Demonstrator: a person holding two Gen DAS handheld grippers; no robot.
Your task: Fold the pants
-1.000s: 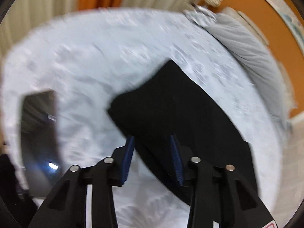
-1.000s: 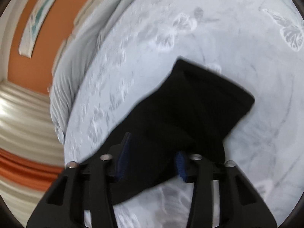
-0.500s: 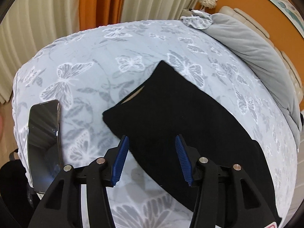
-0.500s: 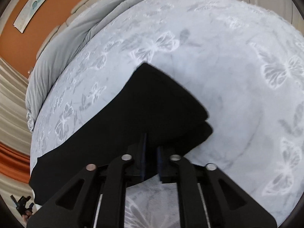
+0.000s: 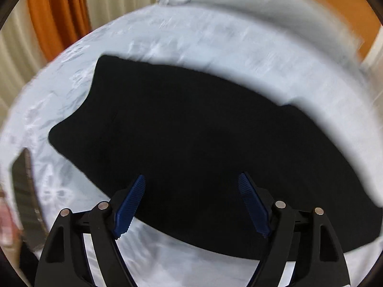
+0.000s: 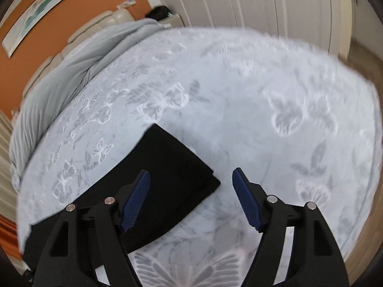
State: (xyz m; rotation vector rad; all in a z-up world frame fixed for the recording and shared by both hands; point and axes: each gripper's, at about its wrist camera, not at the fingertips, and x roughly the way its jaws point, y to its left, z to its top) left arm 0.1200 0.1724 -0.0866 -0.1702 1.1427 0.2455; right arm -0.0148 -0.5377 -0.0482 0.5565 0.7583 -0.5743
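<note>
The black pants [image 5: 191, 131] lie flat on the butterfly-print bedspread [image 5: 215, 55], folded lengthwise. In the left wrist view they fill the middle, and my left gripper [image 5: 191, 203] is open above their near edge, holding nothing. In the right wrist view one end of the pants [image 6: 167, 174] lies at lower left, in two stacked layers. My right gripper [image 6: 190, 198] is open and empty, its left finger over the pants' end and its right finger over bare bedspread [image 6: 275, 119].
A dark phone [image 5: 24, 198] lies on the bed's left edge. A grey duvet [image 6: 79, 71] is bunched by the headboard against the orange wall. Curtains [image 5: 57, 16] hang beyond the bed. White doors [image 6: 263, 2] stand behind the bed's far side.
My right gripper was shut on the pants' end half a second ago and is now open and drawn back. My left gripper opened wider and swung right over the pants.
</note>
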